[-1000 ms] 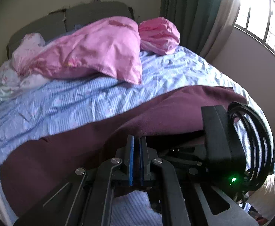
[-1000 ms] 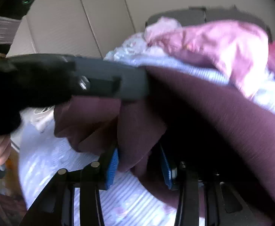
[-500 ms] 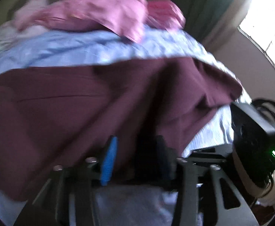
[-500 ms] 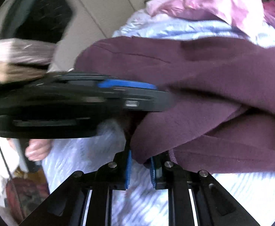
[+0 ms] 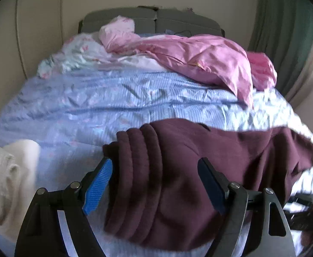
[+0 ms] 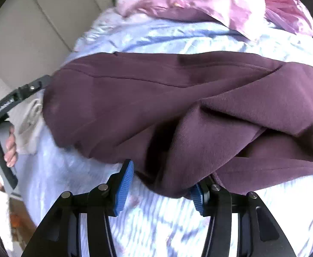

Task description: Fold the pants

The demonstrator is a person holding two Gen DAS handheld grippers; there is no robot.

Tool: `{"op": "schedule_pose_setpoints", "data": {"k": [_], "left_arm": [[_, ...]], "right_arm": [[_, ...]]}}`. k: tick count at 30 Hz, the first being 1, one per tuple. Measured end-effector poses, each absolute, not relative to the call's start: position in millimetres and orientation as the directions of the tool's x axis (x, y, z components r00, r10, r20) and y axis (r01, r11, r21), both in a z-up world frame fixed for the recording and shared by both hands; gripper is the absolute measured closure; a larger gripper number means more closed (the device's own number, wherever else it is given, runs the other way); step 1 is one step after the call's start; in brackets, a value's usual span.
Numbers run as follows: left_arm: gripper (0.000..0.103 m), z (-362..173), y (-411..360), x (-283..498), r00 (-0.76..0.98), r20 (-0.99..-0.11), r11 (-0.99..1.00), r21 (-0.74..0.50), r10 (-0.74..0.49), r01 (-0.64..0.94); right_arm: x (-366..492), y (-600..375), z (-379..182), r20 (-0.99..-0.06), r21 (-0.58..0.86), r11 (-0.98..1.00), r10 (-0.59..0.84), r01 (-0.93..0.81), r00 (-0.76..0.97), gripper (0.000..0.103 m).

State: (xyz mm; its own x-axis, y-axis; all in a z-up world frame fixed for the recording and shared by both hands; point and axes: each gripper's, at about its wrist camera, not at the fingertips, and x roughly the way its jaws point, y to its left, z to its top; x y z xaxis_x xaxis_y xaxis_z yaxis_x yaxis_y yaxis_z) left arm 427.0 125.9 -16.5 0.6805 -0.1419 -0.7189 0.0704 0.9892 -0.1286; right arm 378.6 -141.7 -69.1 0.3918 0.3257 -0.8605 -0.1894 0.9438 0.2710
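Note:
The maroon pants (image 5: 199, 171) lie folded over in layers on the blue striped bedsheet (image 5: 92, 107). In the left wrist view my left gripper (image 5: 154, 184) is open, its blue pads apart on either side of the stacked fold edge. In the right wrist view the pants (image 6: 156, 98) spread across the bed, bunched near the front. My right gripper (image 6: 160, 184) is open, with the bunched cloth lying between its pads. The left gripper's handle (image 6: 8, 107), held by a hand, shows at the left edge of that view.
A pink duvet (image 5: 199, 57) and pillows lie at the head of the bed by the grey headboard (image 5: 152, 19). A white fluffy cloth (image 5: 4, 177) lies at the bed's left edge. A green curtain (image 5: 285, 27) hangs at the right.
Both grippers have opened and let go of the pants. The cloth has dropped onto the bed in a layered fold. The left gripper has pulled back to the left.

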Motion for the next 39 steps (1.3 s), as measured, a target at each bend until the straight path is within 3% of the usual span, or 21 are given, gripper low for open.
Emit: {"op": "schedule_pose_setpoints", "data": {"k": [3,5,7,10,13,19,24,27,29,31,33,36,39], "left_arm": [[0.023,-43,136,452,0.625,-0.760,0.976,-0.215,-0.180,0.019],[0.040,-60,137,461,0.576,-0.787,0.962,-0.274,-0.220,-0.008],[0.073,-66,139,461,0.573,-0.792,0.957,-0.286,-0.213,-0.040],[0.076,-51,141,455,0.607,-0.774,0.960,-0.274,-0.181,-0.064],[0.076,-25,145,453,0.688,-0.725,0.986,-0.129,-0.018,-0.110],[0.074,-57,145,485,0.597,-0.789,0.986,0.060,0.143,-0.157],[0.056,-77,127,484,0.574,-0.776,0.963,0.251,0.264,-0.103],[0.055,-57,134,473,0.575,-0.795,0.980,0.186,0.193,-0.073],[0.046,-32,140,457,0.601,-0.795,0.996,0.080,0.086,-0.036],[0.008,-16,142,440,0.634,-0.771,0.998,0.061,0.061,-0.021],[0.006,-2,147,411,0.702,-0.708,0.995,0.099,0.075,-0.006],[0.007,-5,158,383,0.701,-0.712,0.995,0.094,0.051,0.024],[0.023,-26,168,363,0.667,-0.745,0.997,0.035,-0.018,0.067]], "right_arm": [[389,-140,-73,-0.890,0.273,0.956,0.294,-0.109,0.349,0.051],[396,-136,-72,-0.895,0.252,0.962,0.272,-0.103,0.353,0.051],[399,-132,-70,-0.899,0.229,0.967,0.253,-0.110,0.356,0.051],[400,-130,-70,-0.906,0.217,0.969,0.244,-0.116,0.347,0.051],[402,-128,-67,-0.902,0.219,0.967,0.250,-0.127,0.352,0.051],[410,-117,-74,-0.914,0.196,0.973,0.227,-0.124,0.336,0.051],[405,-117,-88,-0.932,0.205,0.970,0.234,-0.129,0.278,0.050],[404,-122,-88,-0.930,0.229,0.965,0.255,-0.127,0.264,0.050],[403,-121,-84,-0.932,0.228,0.965,0.255,-0.131,0.259,0.051],[403,-119,-79,-0.930,0.221,0.965,0.252,-0.140,0.269,0.051],[400,-120,-77,-0.926,0.224,0.965,0.253,-0.135,0.279,0.051],[399,-122,-77,-0.925,0.222,0.968,0.247,-0.117,0.288,0.051],[395,-113,-76,-0.930,0.164,0.978,0.196,-0.128,0.310,0.049]]}}
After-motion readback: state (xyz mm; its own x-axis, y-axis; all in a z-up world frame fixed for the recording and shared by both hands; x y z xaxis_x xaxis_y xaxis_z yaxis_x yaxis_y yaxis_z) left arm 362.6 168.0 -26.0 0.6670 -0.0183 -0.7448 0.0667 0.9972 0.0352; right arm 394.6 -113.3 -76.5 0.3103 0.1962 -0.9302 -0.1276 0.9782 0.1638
